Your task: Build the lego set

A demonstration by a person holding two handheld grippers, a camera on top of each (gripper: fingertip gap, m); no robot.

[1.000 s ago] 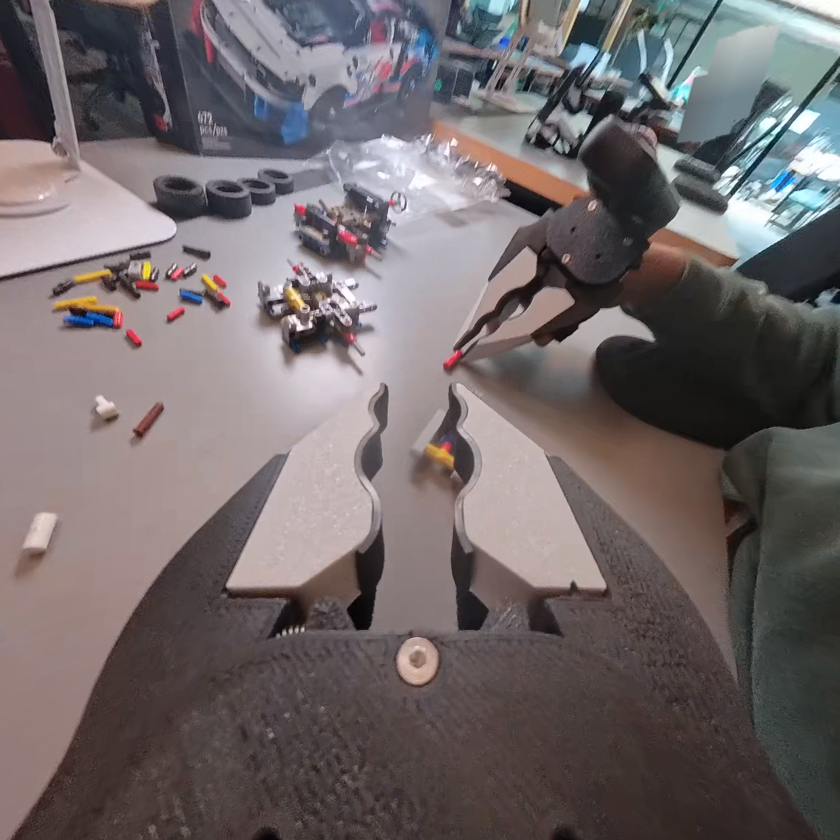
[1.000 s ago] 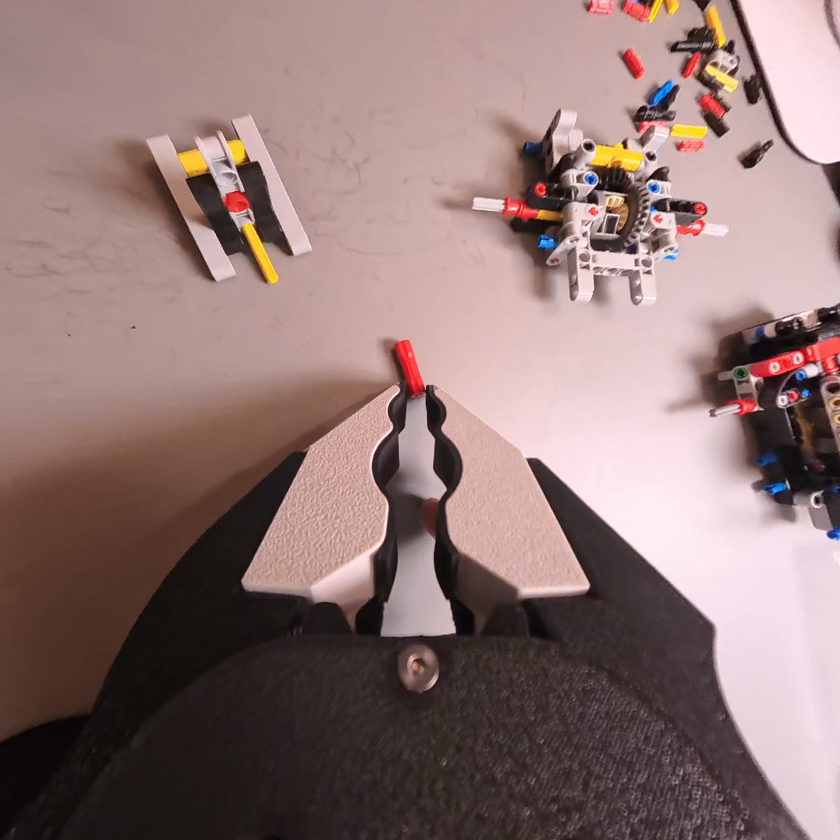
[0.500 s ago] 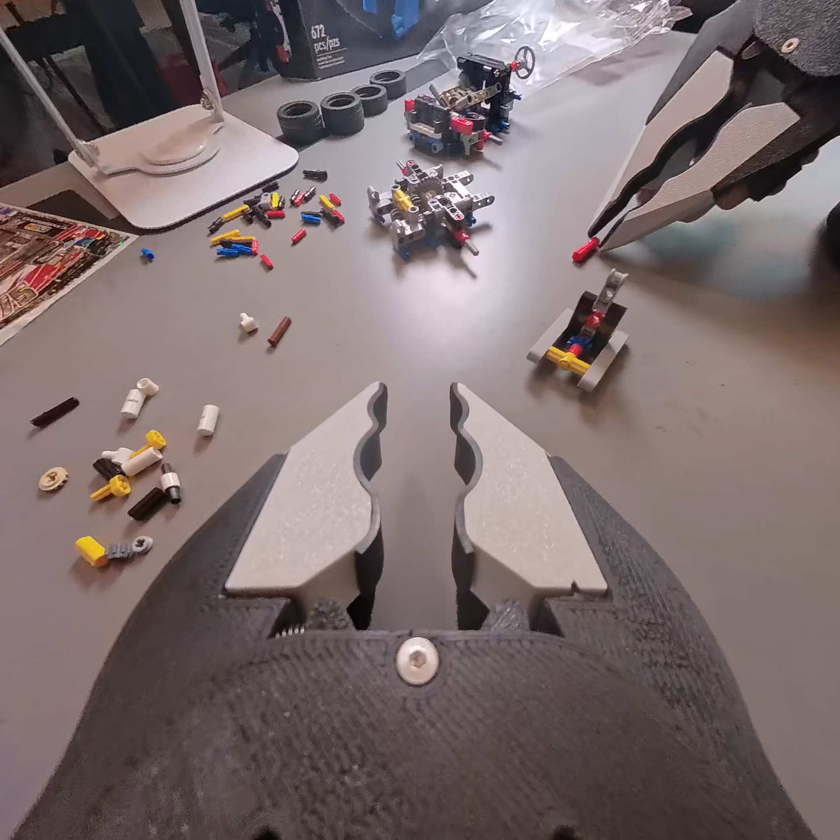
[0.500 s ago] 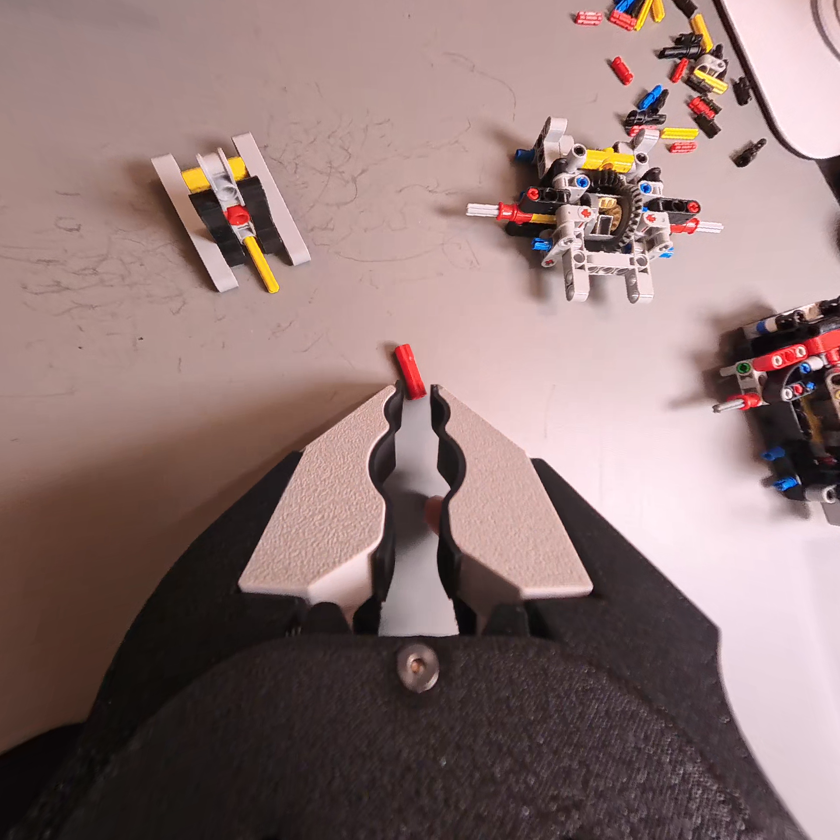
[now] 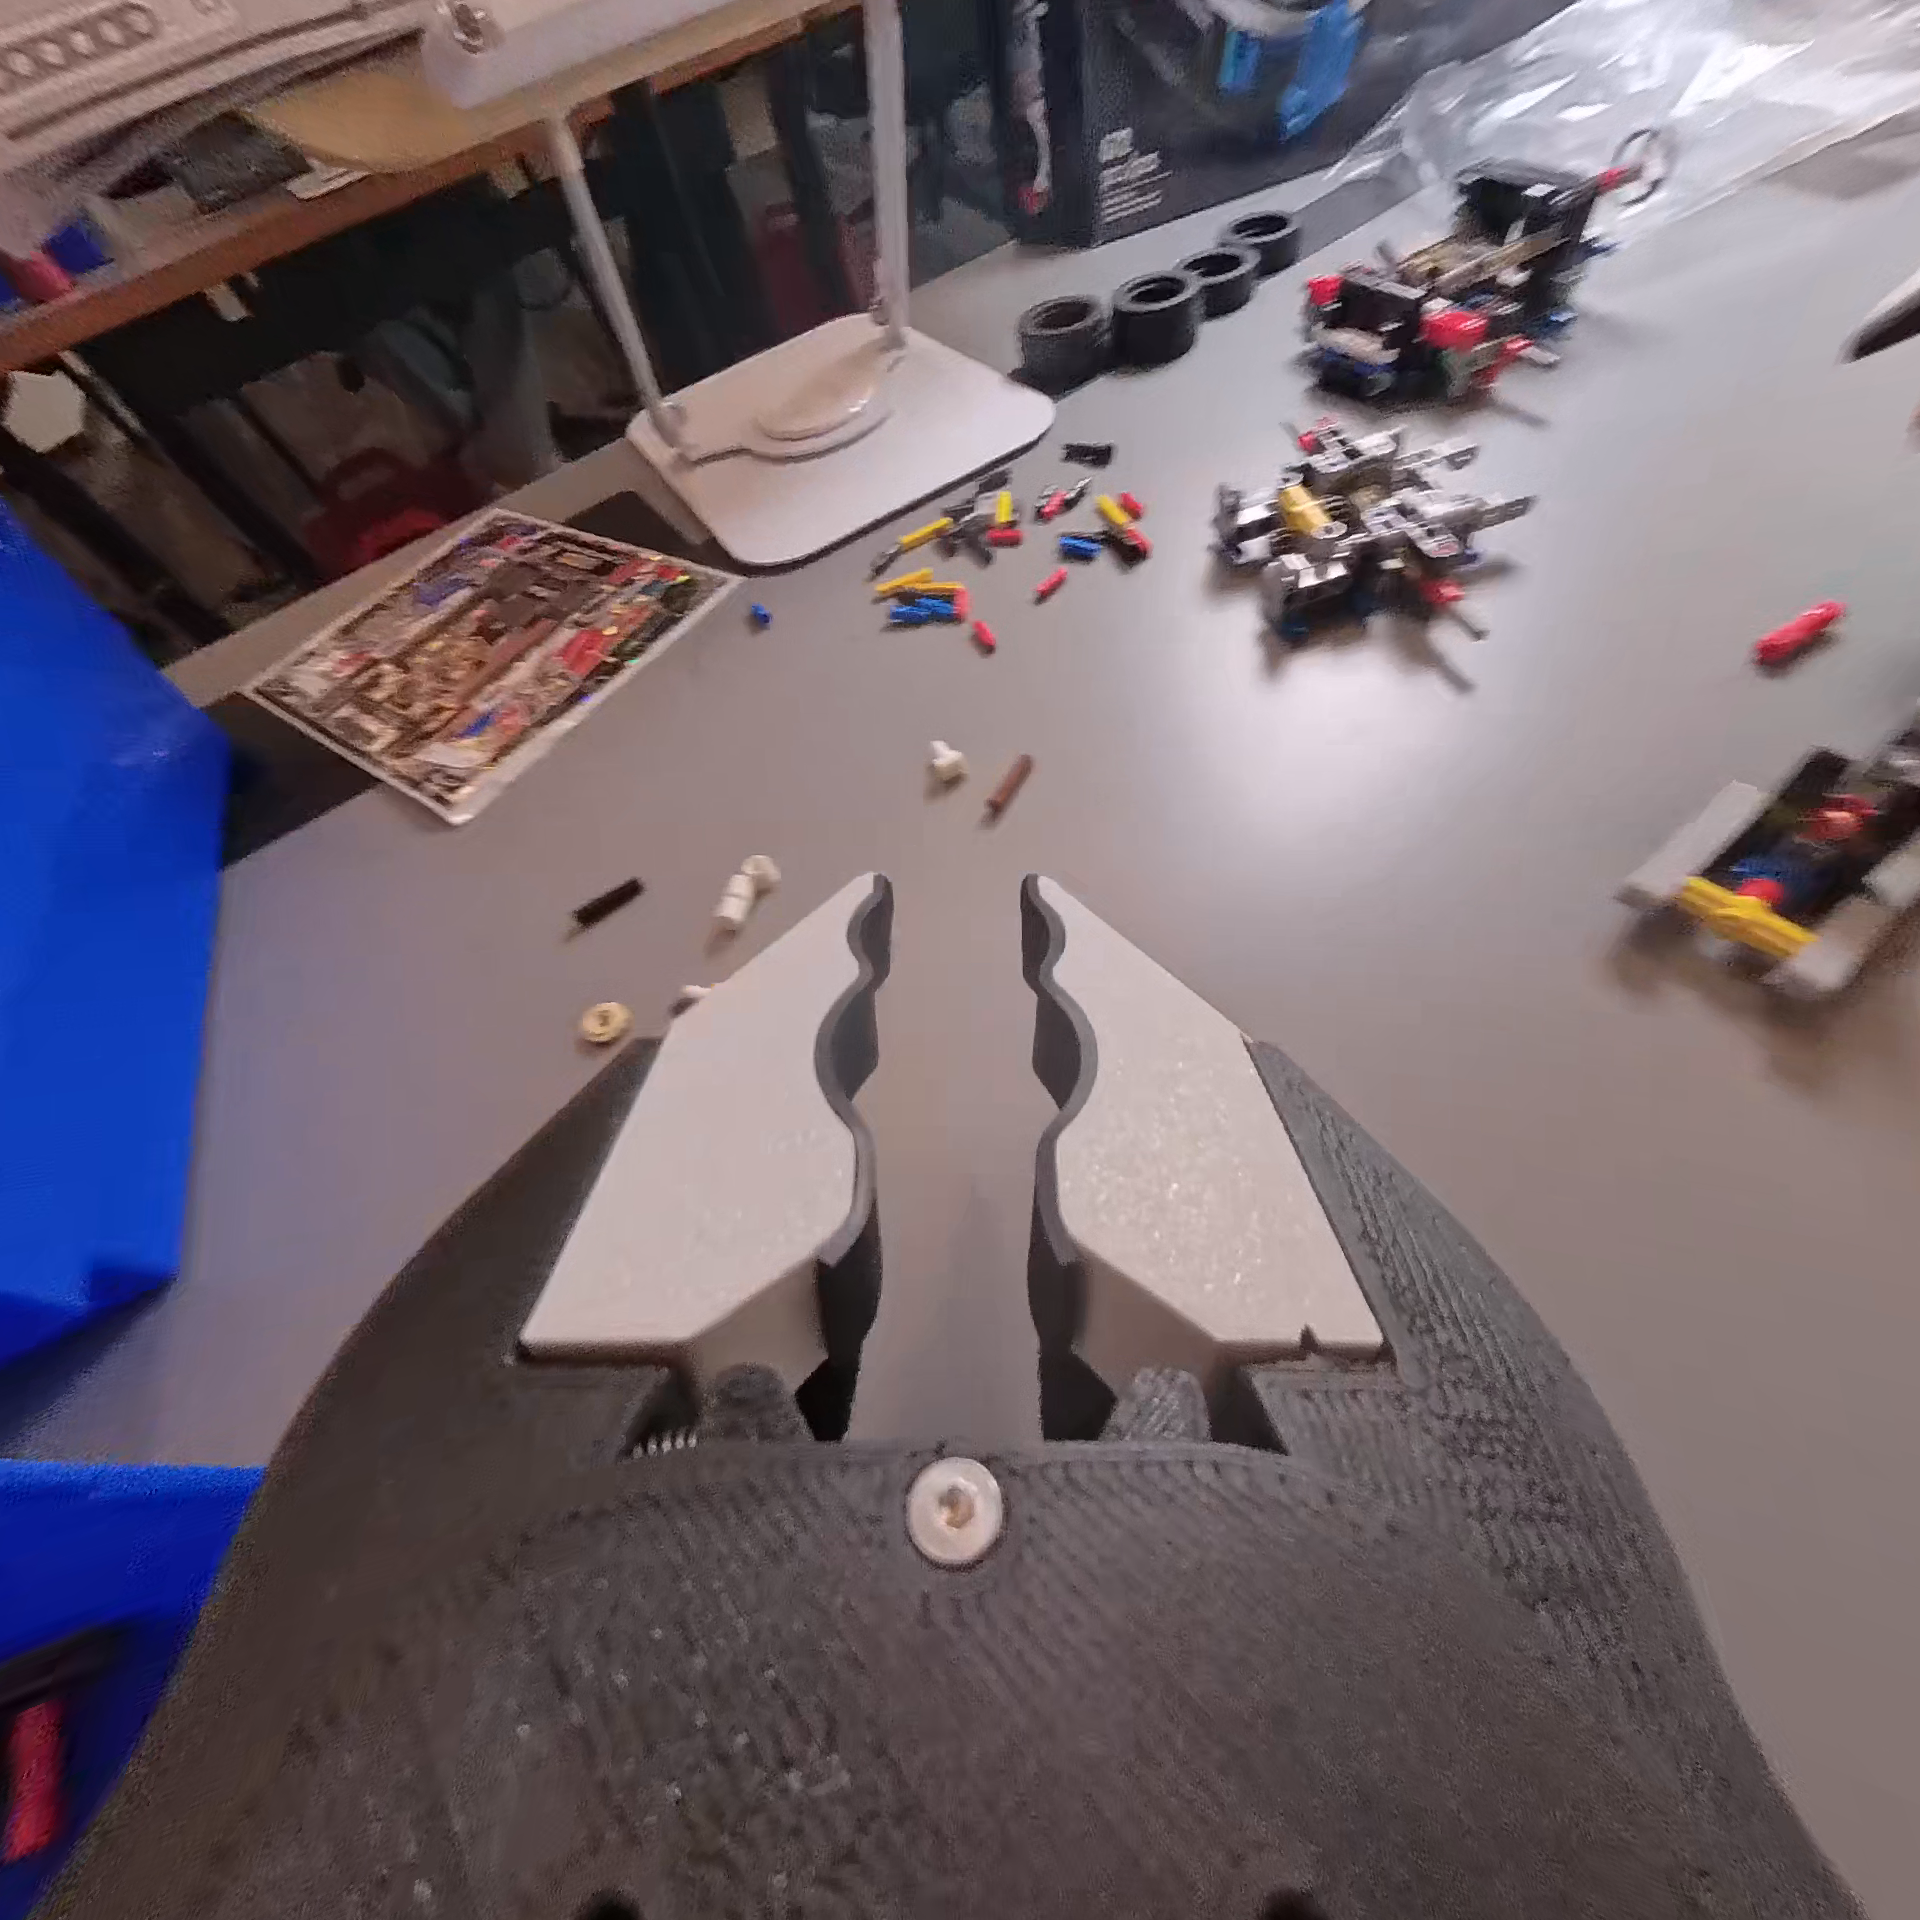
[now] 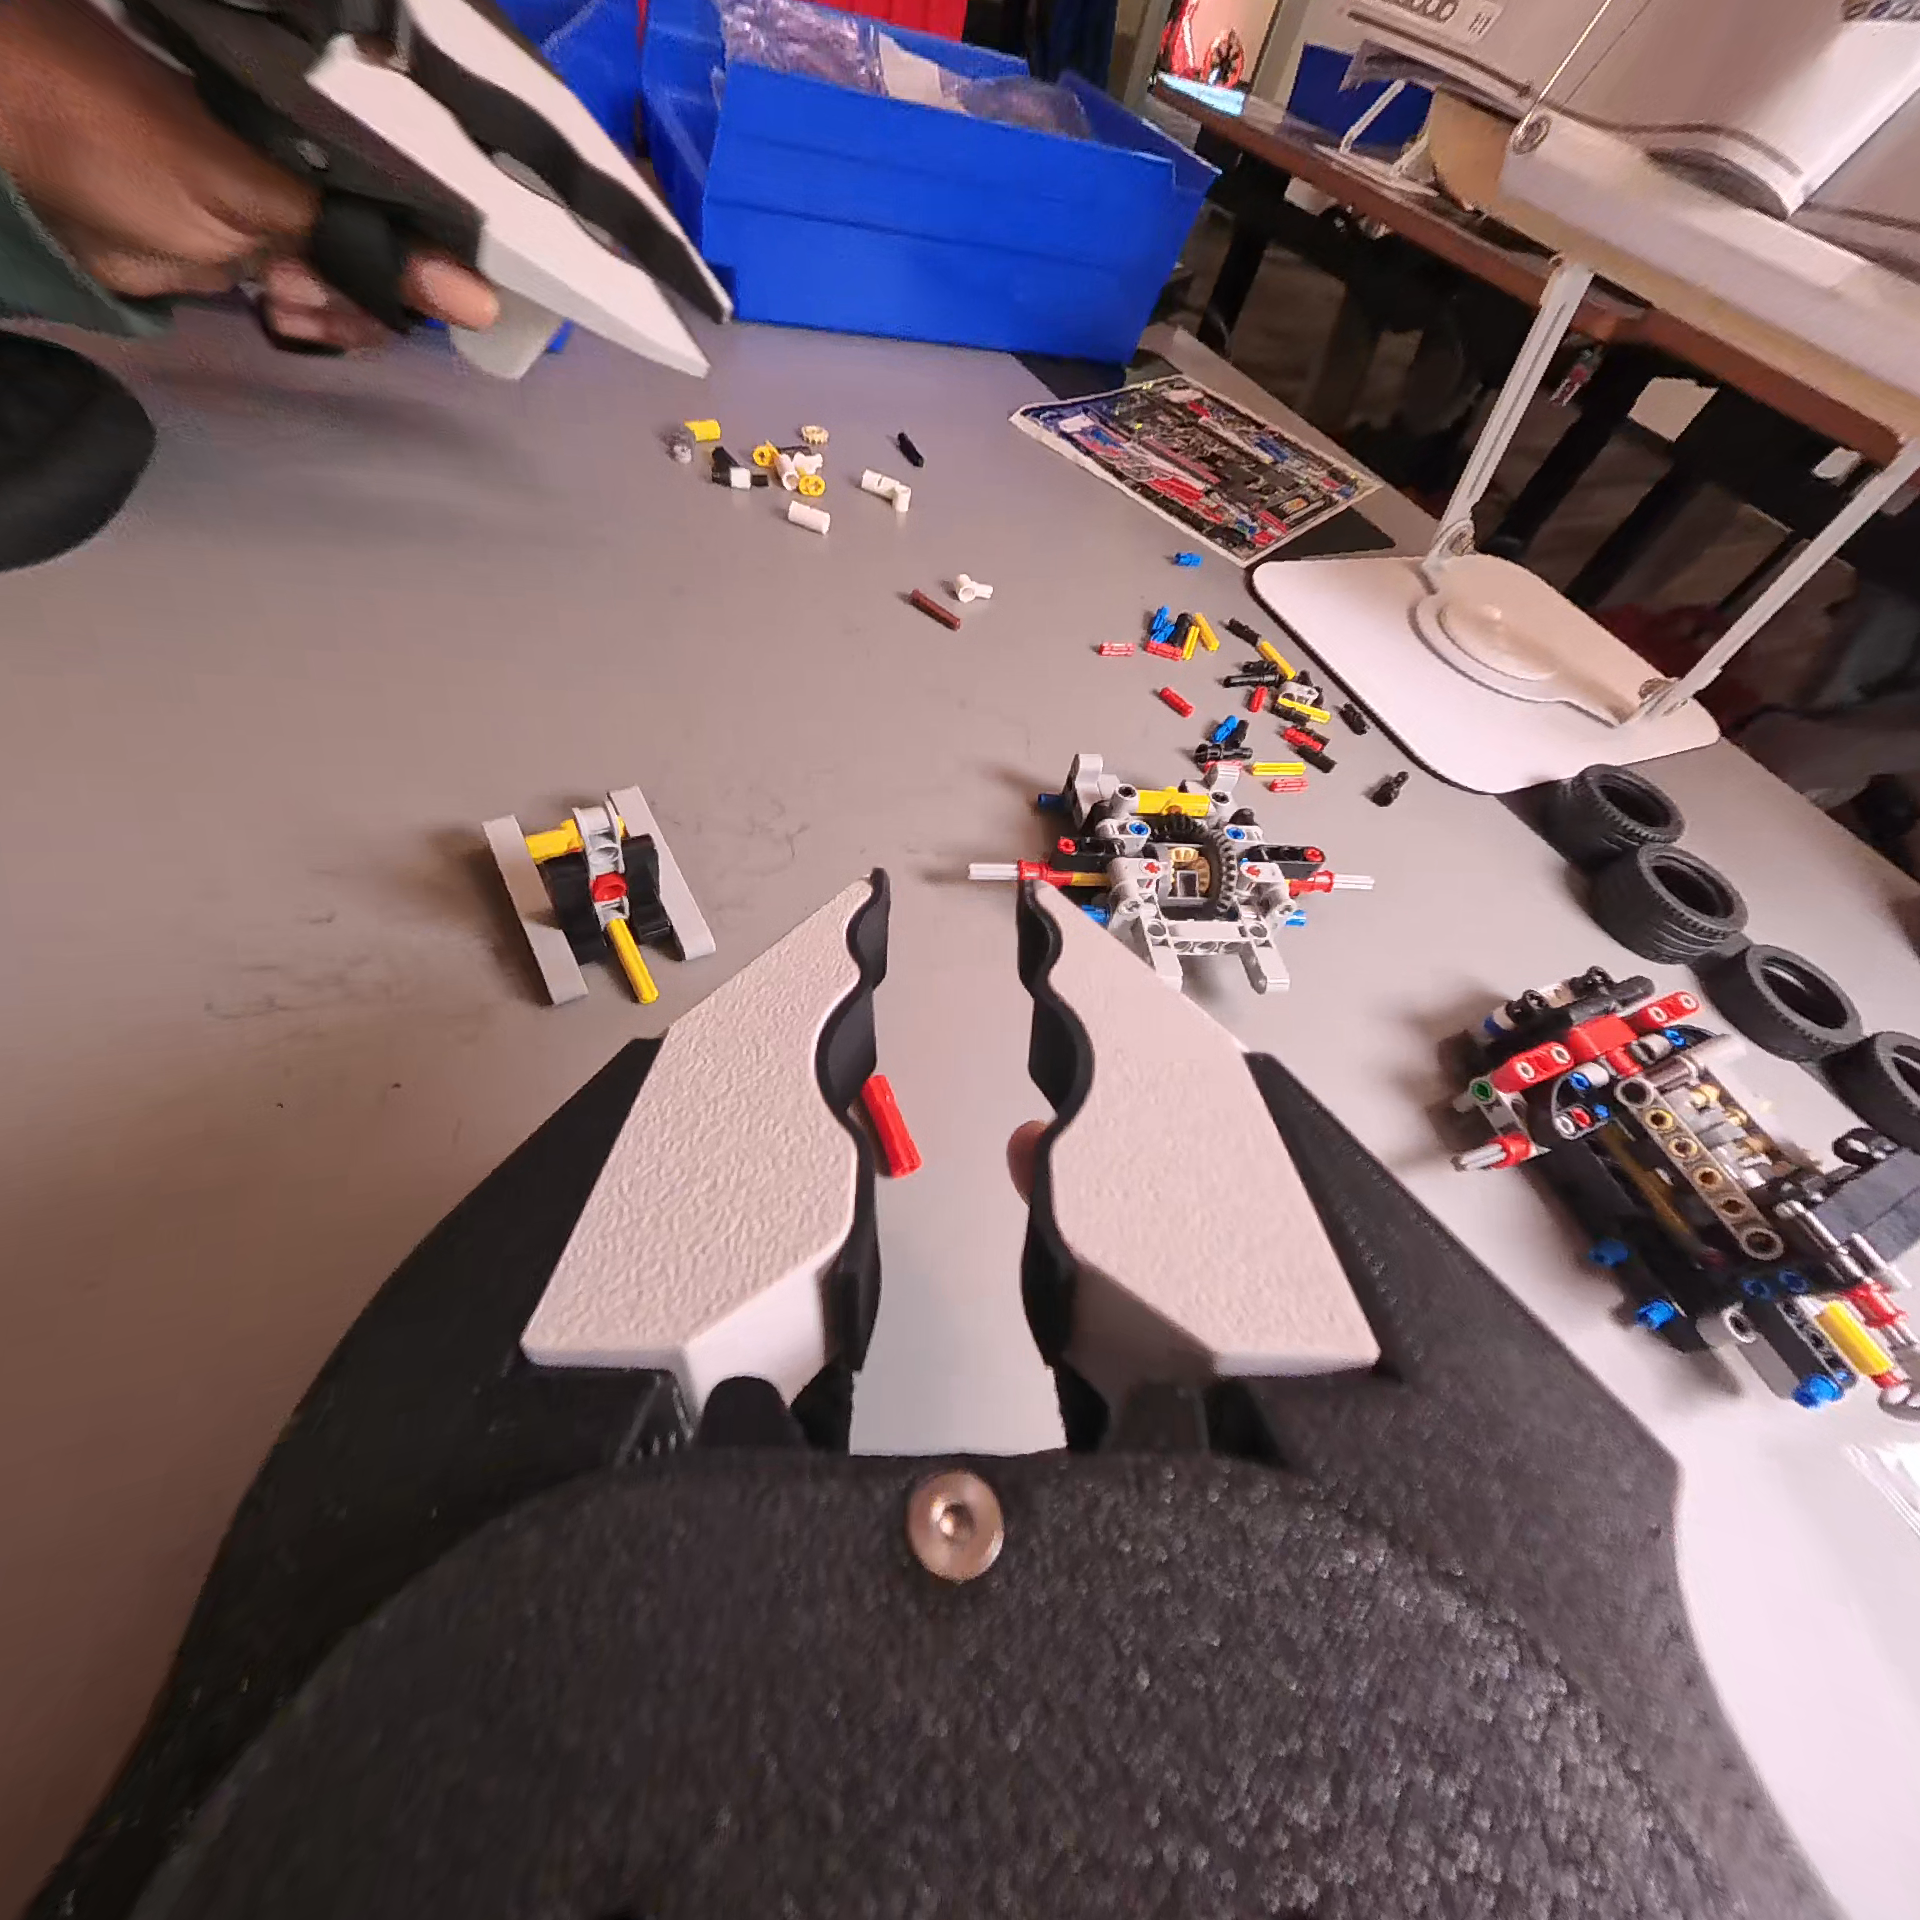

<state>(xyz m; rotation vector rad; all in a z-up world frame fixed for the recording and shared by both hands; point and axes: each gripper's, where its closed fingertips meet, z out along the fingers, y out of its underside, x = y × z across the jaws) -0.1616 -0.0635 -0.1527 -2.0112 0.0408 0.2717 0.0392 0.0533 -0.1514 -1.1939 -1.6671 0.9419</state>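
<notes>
Hovering above the grey worktop [image 6: 312,675], the right tongs [image 6: 954,904] stand parted with a short red plastic pin [image 6: 889,1125] lying on the surface below the gap (gripped by neither pad). The left tongs [image 5: 956,904] gape bare, near small white connector pieces [image 5: 743,894].

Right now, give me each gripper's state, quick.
Left gripper: open, nothing between its fingers.
Right gripper: open, holding nothing; a small red pin lies on the table beneath the gap.
</notes>
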